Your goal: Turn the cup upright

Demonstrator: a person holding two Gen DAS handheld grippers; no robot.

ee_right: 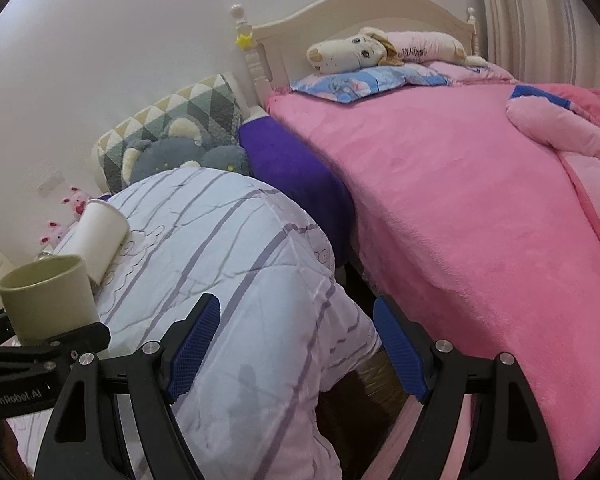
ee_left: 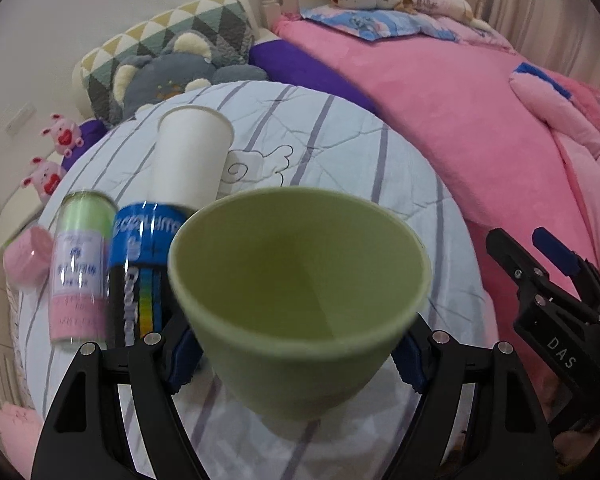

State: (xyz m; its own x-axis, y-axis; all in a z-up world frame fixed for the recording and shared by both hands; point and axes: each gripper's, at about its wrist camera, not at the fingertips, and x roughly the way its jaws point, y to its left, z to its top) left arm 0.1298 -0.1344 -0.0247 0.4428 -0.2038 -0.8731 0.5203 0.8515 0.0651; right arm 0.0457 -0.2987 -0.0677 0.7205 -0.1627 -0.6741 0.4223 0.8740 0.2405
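A light green cup [ee_left: 300, 300] sits mouth up between my left gripper's [ee_left: 296, 360] blue pads [ee_left: 182, 356], which are shut on its lower wall, above the white striped quilt [ee_left: 340, 152]. The cup also shows at the left of the right wrist view [ee_right: 48, 296], upright in the left gripper [ee_right: 40, 340]. My right gripper [ee_right: 296, 340] is open and empty over the quilt's edge [ee_right: 240, 280]; it also shows at the right of the left wrist view [ee_left: 540, 264].
A white paper cup [ee_left: 192, 156] leans on the quilt behind the green cup. A blue-black can [ee_left: 140, 264], a pale green bottle [ee_left: 80, 268] and a pink lid [ee_left: 24, 260] stand at the left. A pink bed [ee_right: 460, 200] with plush toys [ee_right: 360, 52] lies to the right.
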